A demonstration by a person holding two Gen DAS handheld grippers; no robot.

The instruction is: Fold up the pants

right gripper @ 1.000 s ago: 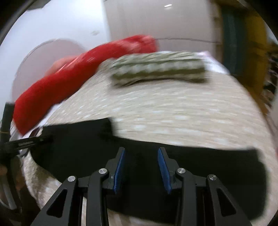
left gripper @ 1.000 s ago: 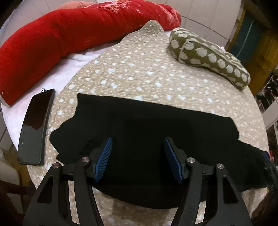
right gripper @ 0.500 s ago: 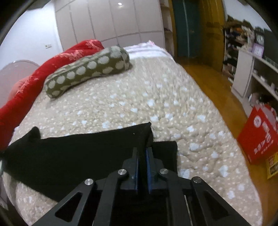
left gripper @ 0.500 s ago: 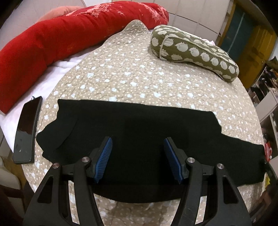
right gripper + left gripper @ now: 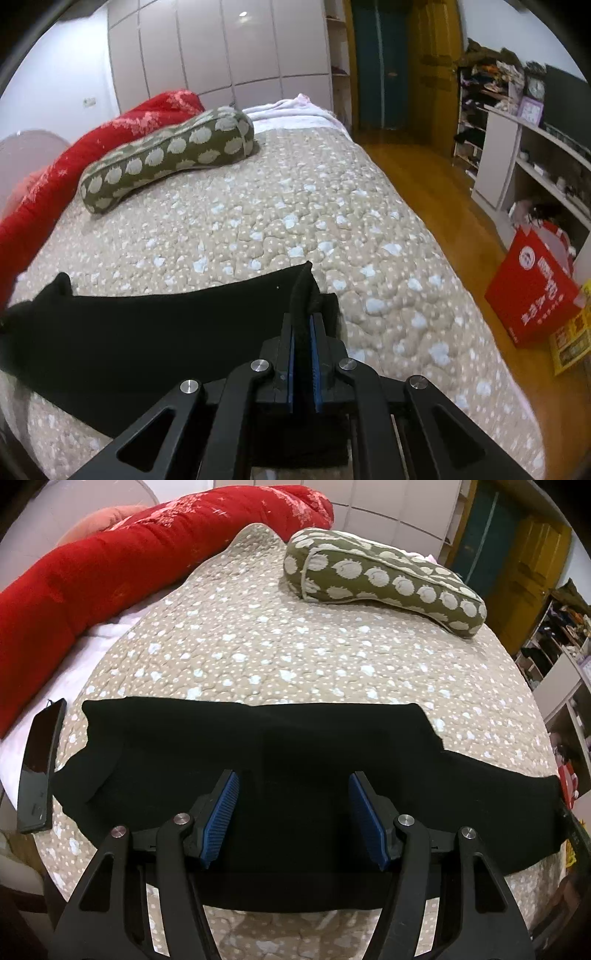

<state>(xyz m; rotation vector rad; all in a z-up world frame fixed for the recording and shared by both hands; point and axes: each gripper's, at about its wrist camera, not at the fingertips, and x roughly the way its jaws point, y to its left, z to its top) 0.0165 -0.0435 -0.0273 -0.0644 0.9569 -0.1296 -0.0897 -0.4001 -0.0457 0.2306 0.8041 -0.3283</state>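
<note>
Black pants (image 5: 258, 746) lie stretched left to right across the beige dotted quilt (image 5: 295, 646). My left gripper (image 5: 293, 790) is open and empty, hovering over the pants' middle near the front edge. In the right wrist view the pants (image 5: 147, 325) run off to the left. My right gripper (image 5: 303, 328) is shut on the pants' right end, and a pinched fold of black cloth stands up between its blue pads.
A red bolster (image 5: 110, 561) lies along the far left. An olive spotted pillow (image 5: 384, 579) lies at the back, also in the right wrist view (image 5: 166, 155). A black phone (image 5: 38, 771) sits at the quilt's left edge. A red box (image 5: 532, 291) and shelves (image 5: 535, 173) stand on the right.
My right gripper swung to the pants' right end and closed on the cloth, lifting a fold. The left gripper drew back slightly and stayed open.
</note>
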